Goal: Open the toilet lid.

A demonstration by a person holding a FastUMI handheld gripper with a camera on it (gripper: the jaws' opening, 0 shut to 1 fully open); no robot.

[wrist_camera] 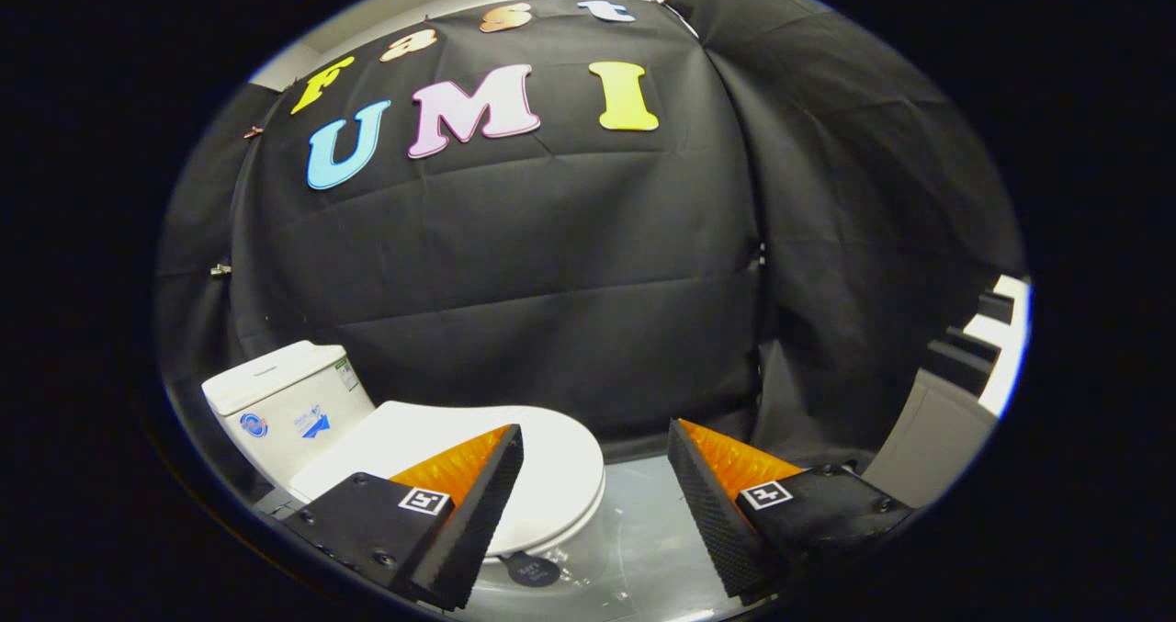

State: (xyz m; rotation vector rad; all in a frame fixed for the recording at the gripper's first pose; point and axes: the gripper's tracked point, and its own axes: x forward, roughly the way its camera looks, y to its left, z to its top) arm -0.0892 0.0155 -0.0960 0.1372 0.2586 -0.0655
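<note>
Black cloth walls close off the booth above a pale glossy floor (643,530). On it stands a white toilet, its tank (289,411) behind and its lid (441,457) down flat, partly under the left finger. The gripper (595,475) hangs open, fingers wide apart, holding nothing.

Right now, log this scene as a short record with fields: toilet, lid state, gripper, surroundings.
toilet: white, low and ahead of the gripper, tank at its far end
lid state: toilet lid down, lying flat over the bowl
gripper: gripper open, fingers apart, holding nothing
gripper position: above the lid's front end; one finger overlaps the lid in view, contact cannot be told
surroundings: black cloth wall behind; pale glossy floor beside the bowl
task status: lid not yet opened
</note>
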